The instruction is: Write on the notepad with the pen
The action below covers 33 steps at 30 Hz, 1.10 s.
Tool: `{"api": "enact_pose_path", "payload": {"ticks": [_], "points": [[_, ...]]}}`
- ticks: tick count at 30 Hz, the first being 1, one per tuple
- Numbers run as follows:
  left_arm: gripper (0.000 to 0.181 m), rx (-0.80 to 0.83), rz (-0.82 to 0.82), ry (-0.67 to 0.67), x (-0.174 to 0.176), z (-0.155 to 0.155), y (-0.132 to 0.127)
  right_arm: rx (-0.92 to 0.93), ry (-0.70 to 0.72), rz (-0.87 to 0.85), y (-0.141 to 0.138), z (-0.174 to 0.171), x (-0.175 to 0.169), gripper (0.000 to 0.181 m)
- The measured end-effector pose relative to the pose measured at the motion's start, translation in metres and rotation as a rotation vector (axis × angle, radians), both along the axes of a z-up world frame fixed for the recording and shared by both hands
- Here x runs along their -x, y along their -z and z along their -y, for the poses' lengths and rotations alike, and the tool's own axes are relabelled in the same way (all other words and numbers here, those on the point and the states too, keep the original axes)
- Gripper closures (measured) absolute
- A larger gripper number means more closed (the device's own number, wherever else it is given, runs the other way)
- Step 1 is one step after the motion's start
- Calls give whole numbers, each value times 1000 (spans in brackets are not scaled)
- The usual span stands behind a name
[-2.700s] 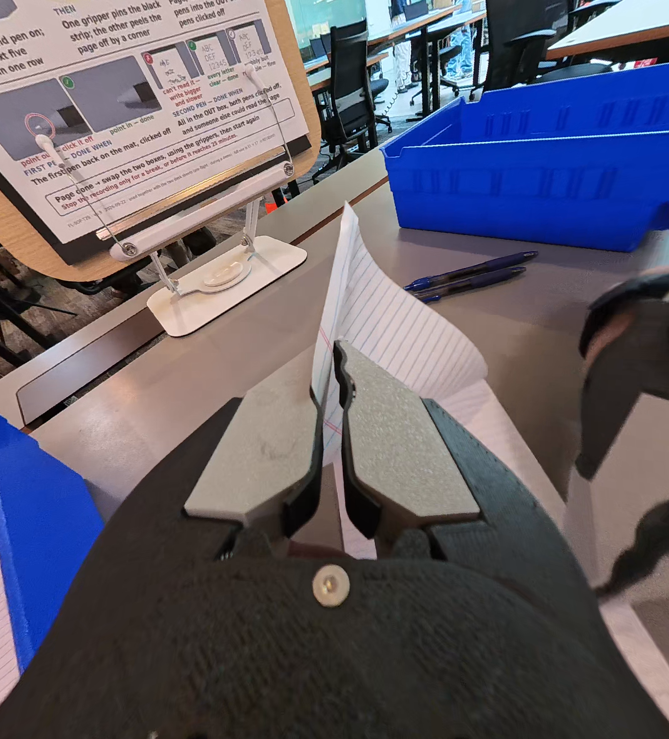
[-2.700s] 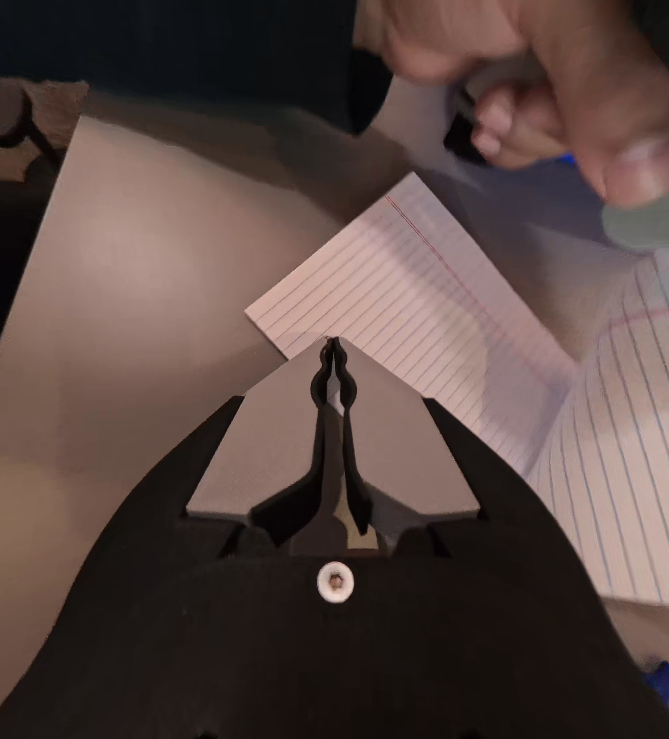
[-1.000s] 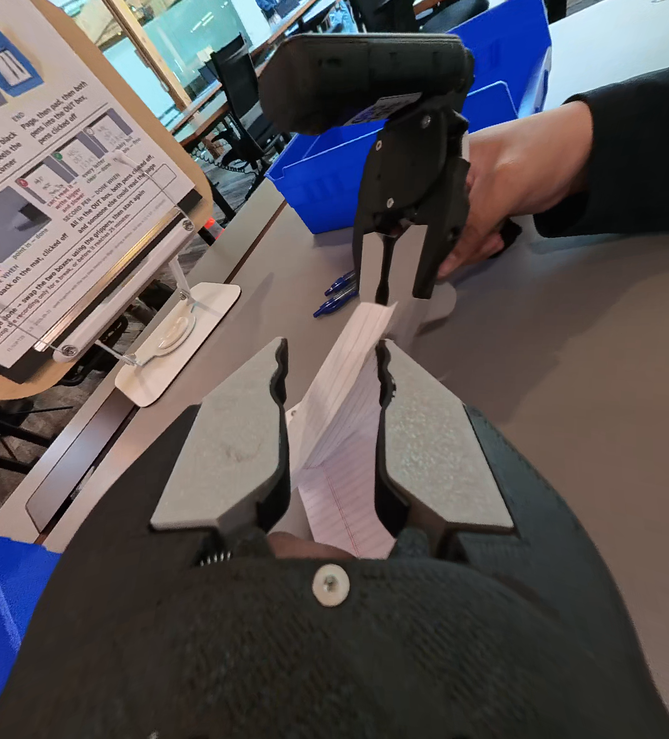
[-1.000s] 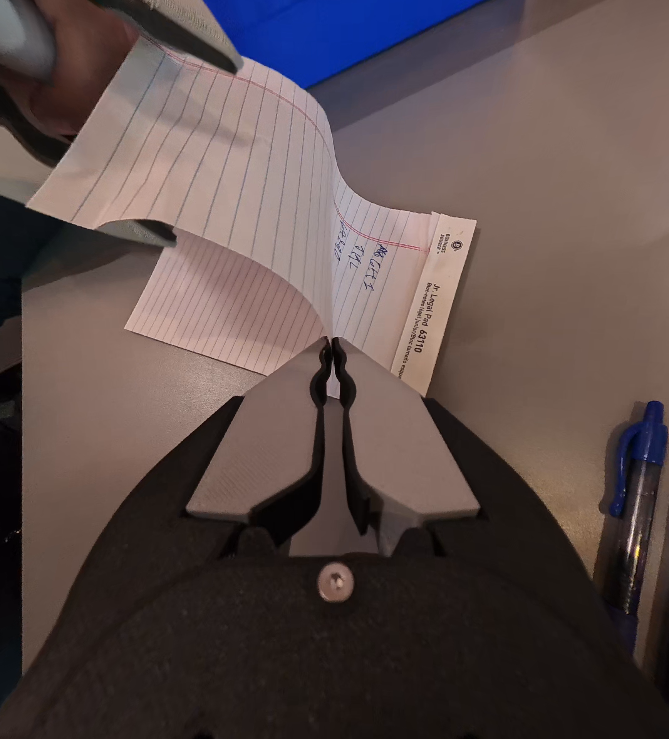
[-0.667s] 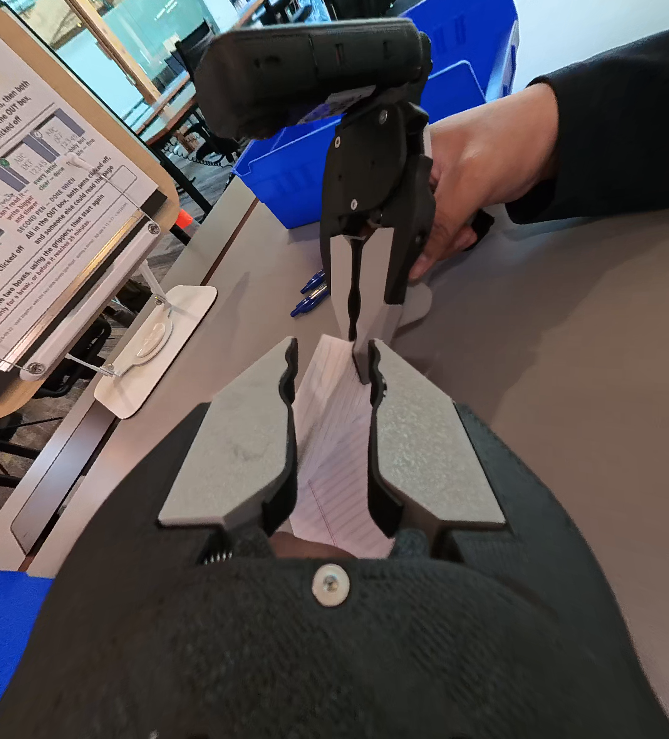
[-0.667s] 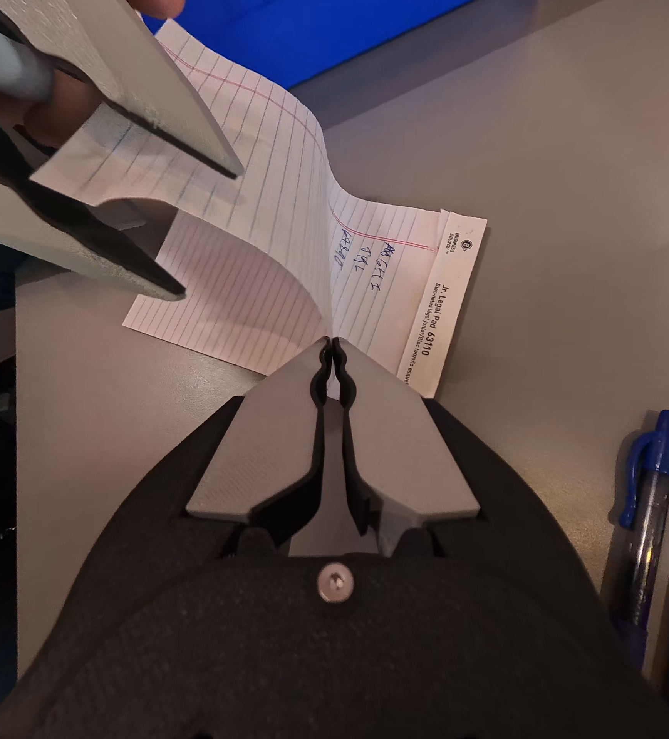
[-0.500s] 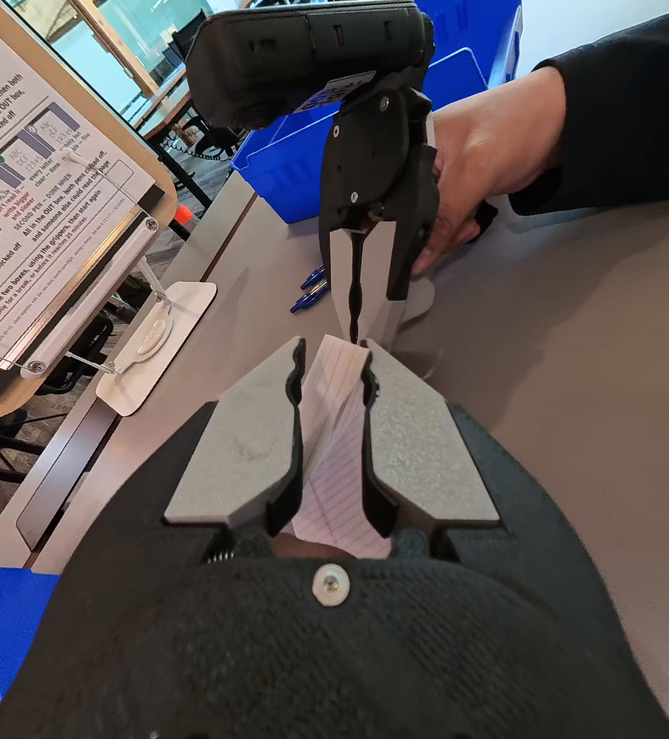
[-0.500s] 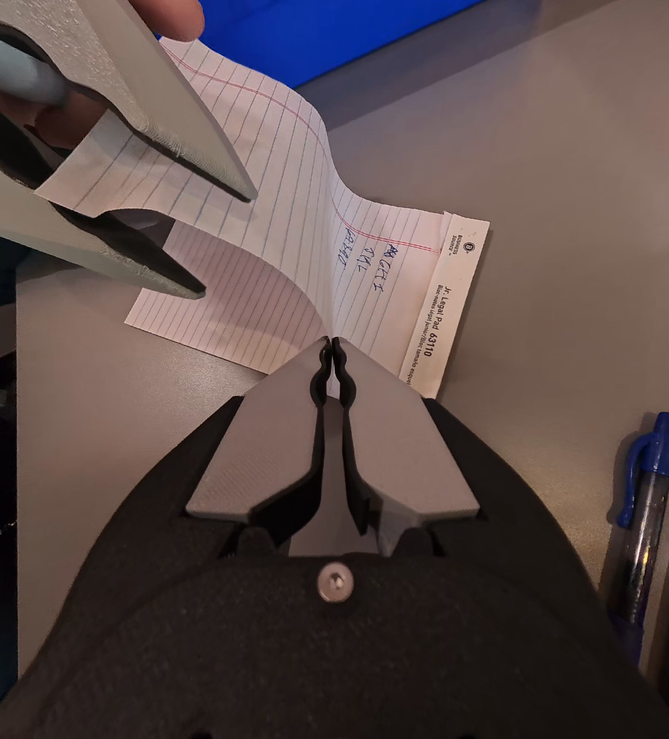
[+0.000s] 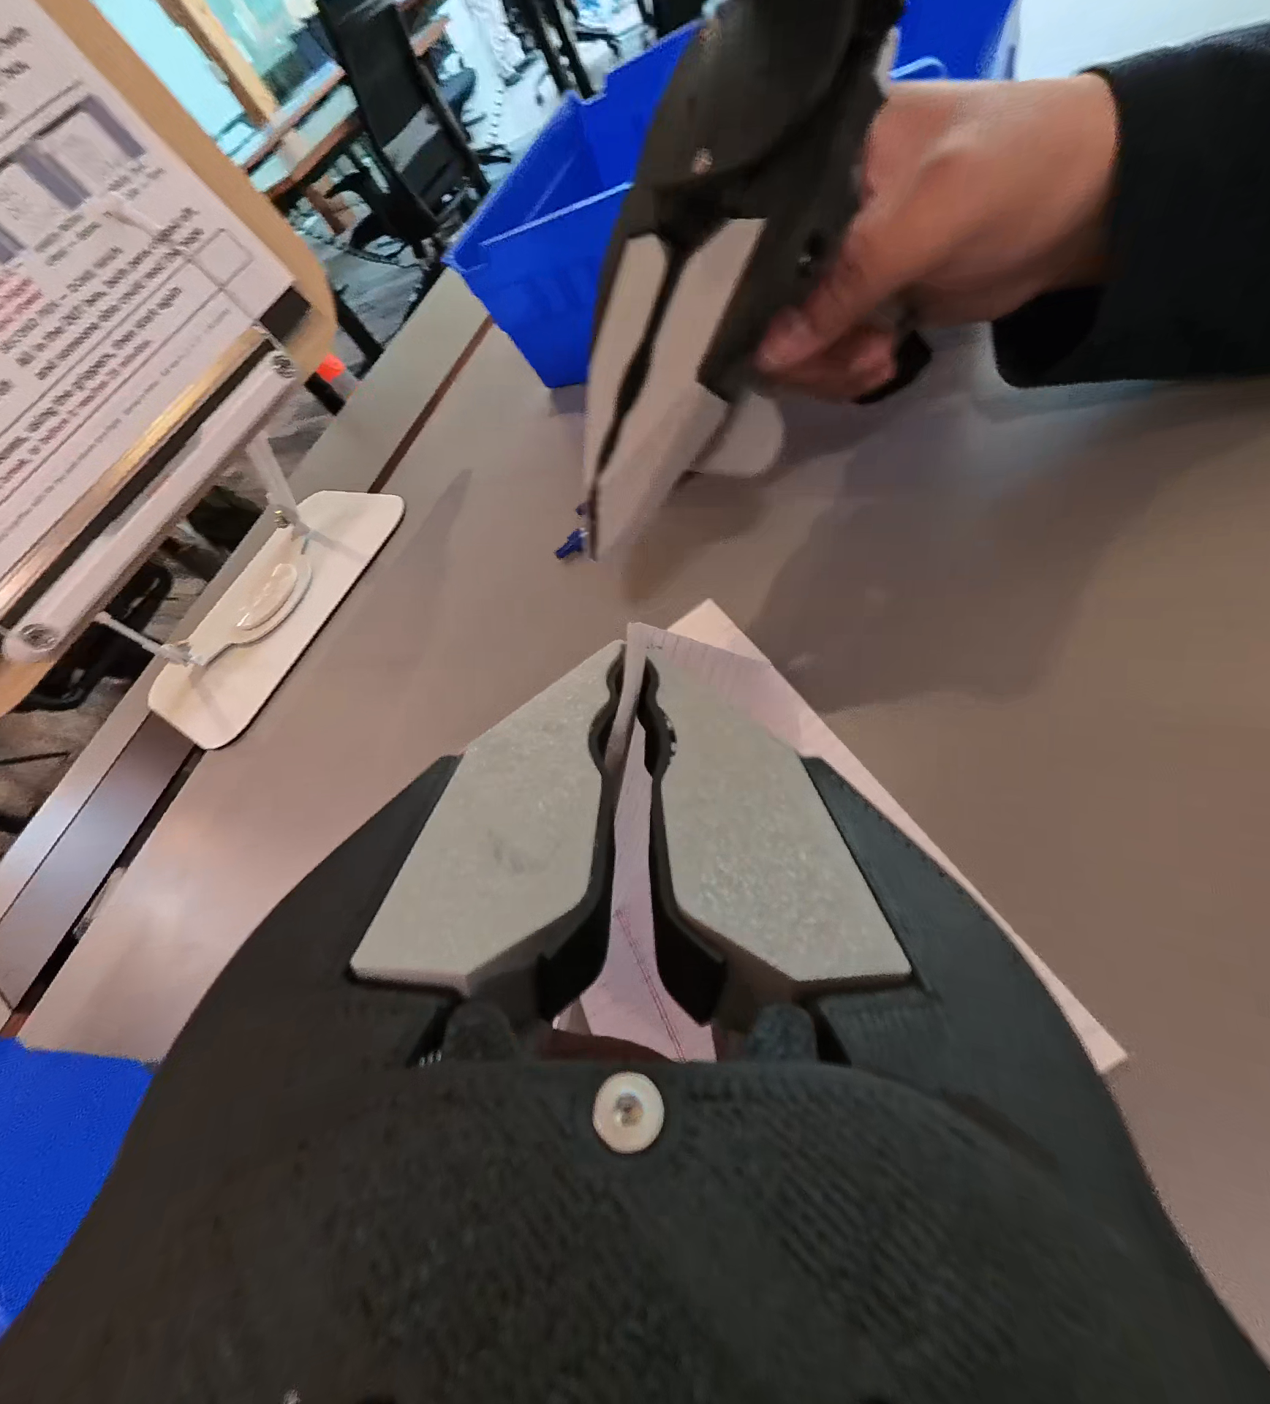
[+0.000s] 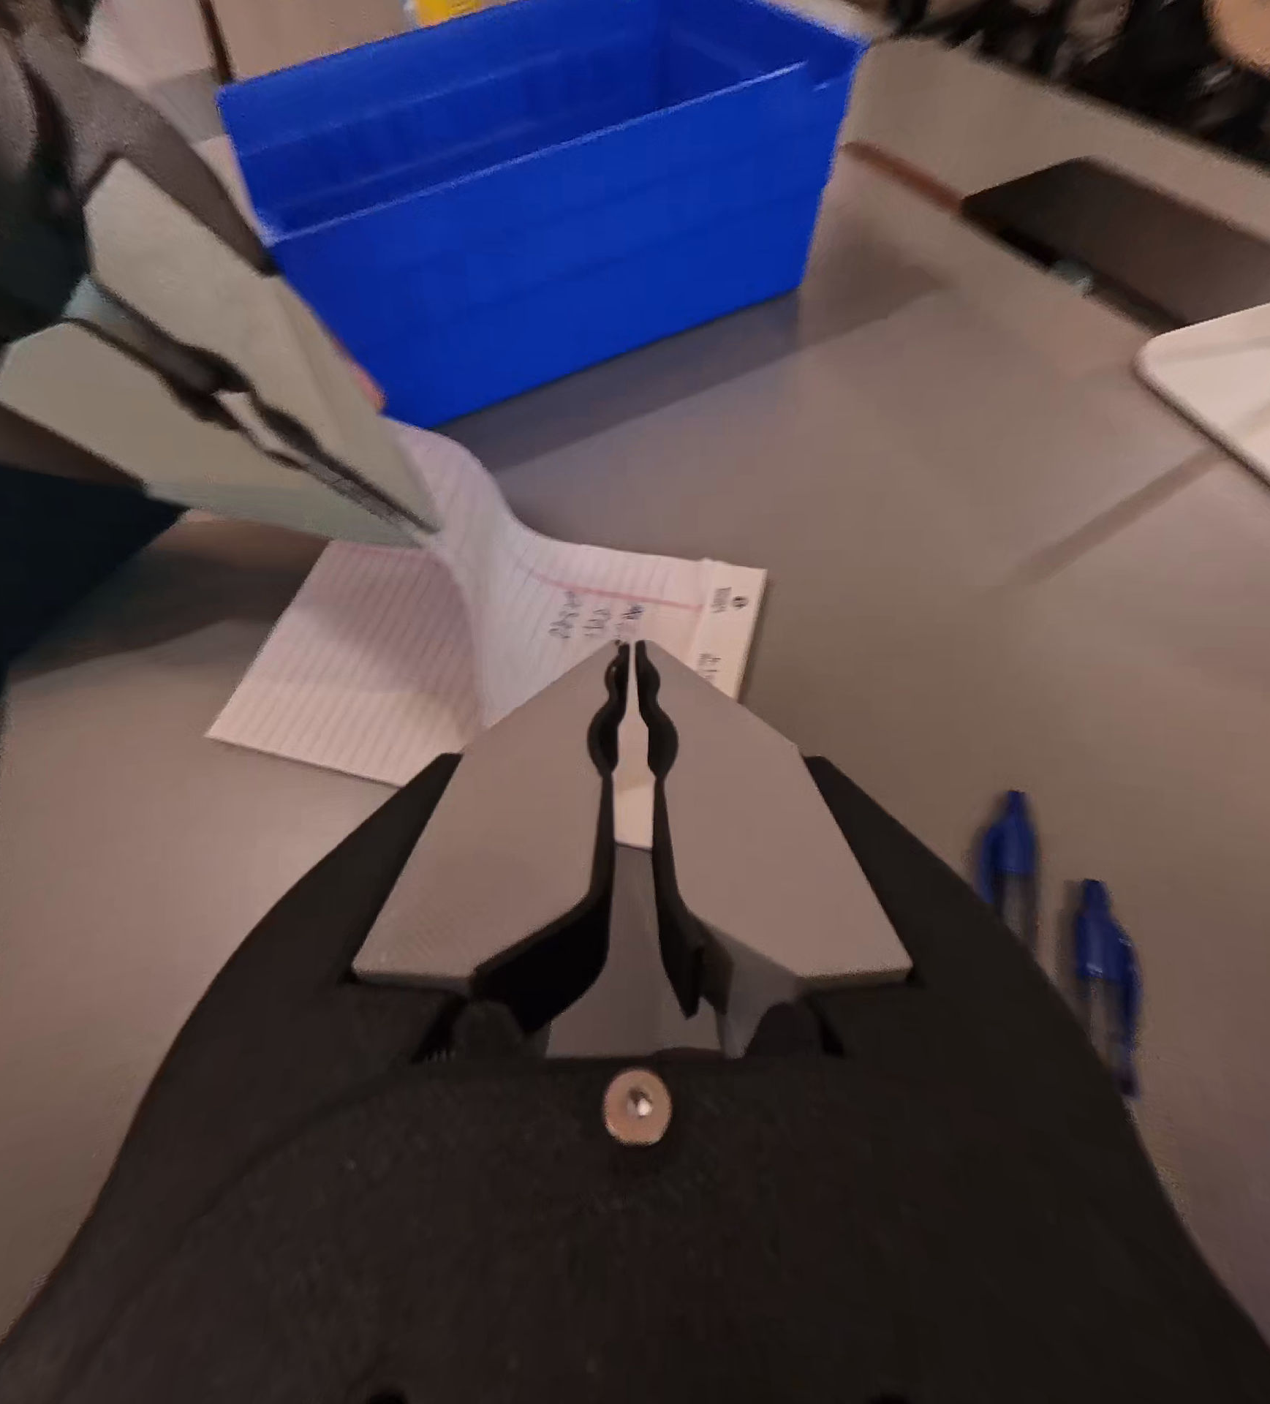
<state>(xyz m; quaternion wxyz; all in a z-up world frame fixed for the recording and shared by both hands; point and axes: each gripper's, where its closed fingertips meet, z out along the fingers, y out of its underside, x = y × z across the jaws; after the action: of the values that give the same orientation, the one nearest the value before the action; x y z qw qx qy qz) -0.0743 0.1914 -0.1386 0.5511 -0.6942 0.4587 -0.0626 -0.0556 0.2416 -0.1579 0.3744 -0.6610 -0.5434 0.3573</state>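
The white lined notepad (image 10: 343, 668) lies flat on the grey table (image 10: 920, 532), with handwriting near its top strip. My left gripper (image 9: 633, 661) is shut on the bottom edge of the top page (image 10: 495, 547) and holds it curled up off the pad. It also shows in the right wrist view (image 10: 426, 524). My right gripper (image 10: 628, 646) is shut and empty, raised above the pad's top end. In the left wrist view it (image 9: 593, 528) hangs above the table, held by a hand. Two blue pens (image 10: 1011, 843) (image 10: 1102, 965) lie to the right of the pad.
A blue bin (image 10: 540, 190) stands behind the pad. Another blue bin (image 9: 9, 1139) is at my near left, and a third (image 9: 540, 266) is far across the table. An instruction board (image 9: 85, 304) on a white stand (image 9: 274, 608) is at the table's left edge.
My left gripper has closed on the lifted page. My right gripper has lifted off the pad's top strip and drawn back, so more of the table and bin shows.
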Motion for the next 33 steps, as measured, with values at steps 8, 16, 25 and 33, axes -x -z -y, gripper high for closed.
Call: {"api": "enact_pose_path", "payload": {"ticks": [8, 16, 25, 33], "points": [[181, 6, -6, 94, -4, 10, 7, -574, -37, 237, 38, -17, 5, 181], [181, -44, 51, -80, 18, -17, -2, -748, -177, 396, 67, -6, -3, 181], [181, -55, 55, -122, 22, -23, -3, -667, -342, 353, 67, 55, 1, 181], [181, -39, 51, -75, 13, -18, 0, -613, -342, 374, 63, 53, -13, 181]]}}
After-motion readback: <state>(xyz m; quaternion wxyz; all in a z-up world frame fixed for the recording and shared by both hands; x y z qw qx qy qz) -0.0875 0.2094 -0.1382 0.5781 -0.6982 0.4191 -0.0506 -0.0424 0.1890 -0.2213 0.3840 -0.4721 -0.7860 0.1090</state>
